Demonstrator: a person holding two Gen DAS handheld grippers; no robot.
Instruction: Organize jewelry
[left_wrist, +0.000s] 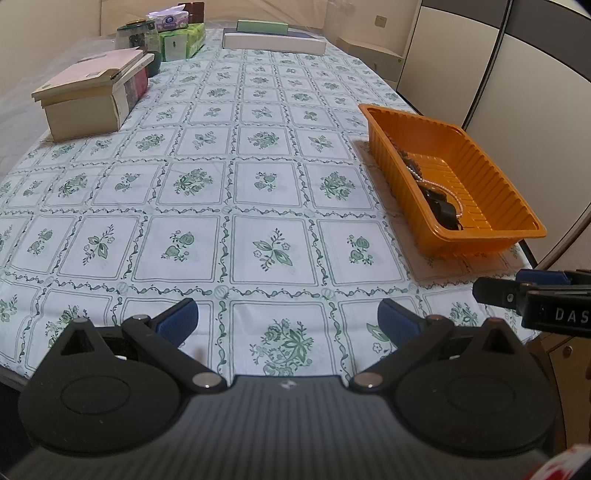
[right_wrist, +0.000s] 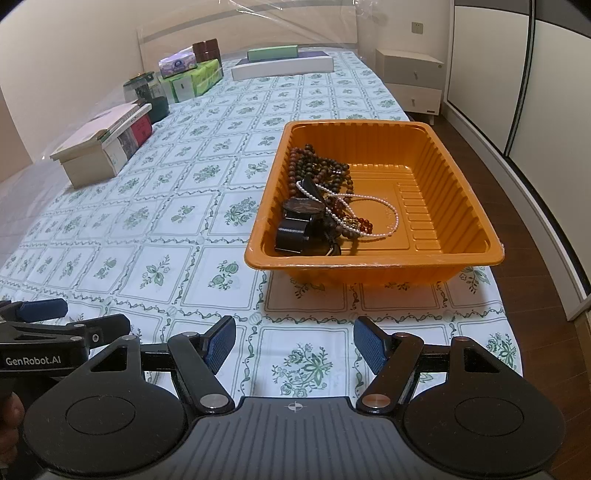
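An orange plastic tray (right_wrist: 436, 155) stands on the floral tablecloth, at the right in the left wrist view (left_wrist: 491, 184). In it lie dark wooden bead strands (right_wrist: 317, 162), a white pearl necklace (right_wrist: 384, 214), a black watch (right_wrist: 299, 218) and an amber bead bracelet (right_wrist: 354, 221). My right gripper (right_wrist: 293, 341) is open and empty, low over the table's near edge in front of the tray. My left gripper (left_wrist: 288, 319) is open and empty, to the left of the tray. The right gripper's fingers (left_wrist: 495, 290) show at the left wrist view's right edge.
Cream boxes with books (left_wrist: 88, 96) lie at the table's left. A glass jar (left_wrist: 138, 35), tissue packs (left_wrist: 183, 38), a white flat box (left_wrist: 273, 40) and a green box (left_wrist: 262, 26) stand at the far end. Wardrobe doors (right_wrist: 517, 92) and a bedside cabinet (right_wrist: 410, 77) are on the right.
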